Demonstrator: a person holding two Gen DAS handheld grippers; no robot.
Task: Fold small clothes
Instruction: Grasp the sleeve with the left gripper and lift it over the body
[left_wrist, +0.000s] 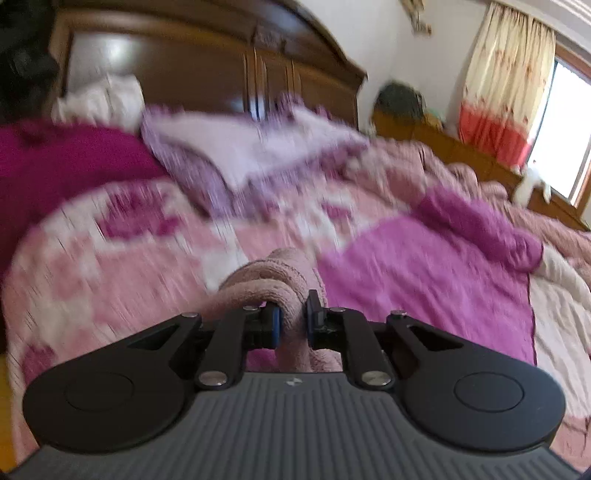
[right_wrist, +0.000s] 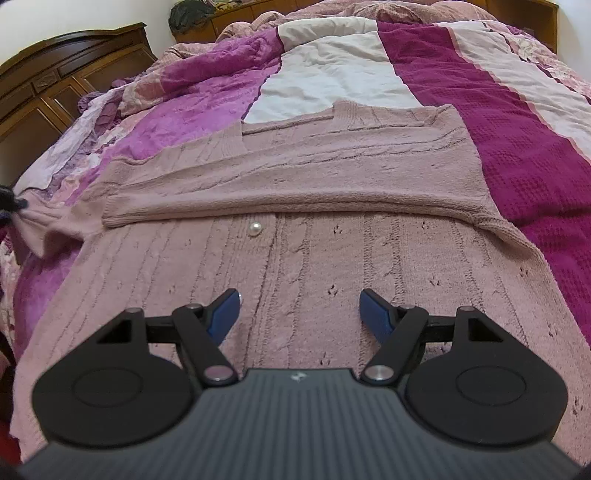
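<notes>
A dusty-pink cable-knit cardigan (right_wrist: 314, 258) lies flat on the bed, with one sleeve (right_wrist: 295, 177) folded across its chest and a pearl button (right_wrist: 255, 229) showing below it. My right gripper (right_wrist: 300, 306) hovers open just above the cardigan's body, nothing between its blue pads. My left gripper (left_wrist: 291, 314) is shut on a bunched fold of the pink knit (left_wrist: 273, 273), lifted off the bedspread. In the right wrist view that pinched sleeve end (right_wrist: 40, 225) is pulled up at the far left edge. The left wrist view is blurred.
A pink, magenta and white patchwork bedspread (right_wrist: 517, 147) covers the bed. A dark wooden headboard (left_wrist: 207, 74) and a lilac pillow (left_wrist: 236, 147) stand behind. A curtained window (left_wrist: 554, 129) is on the right, with a wooden cabinet (left_wrist: 413, 125) beside it.
</notes>
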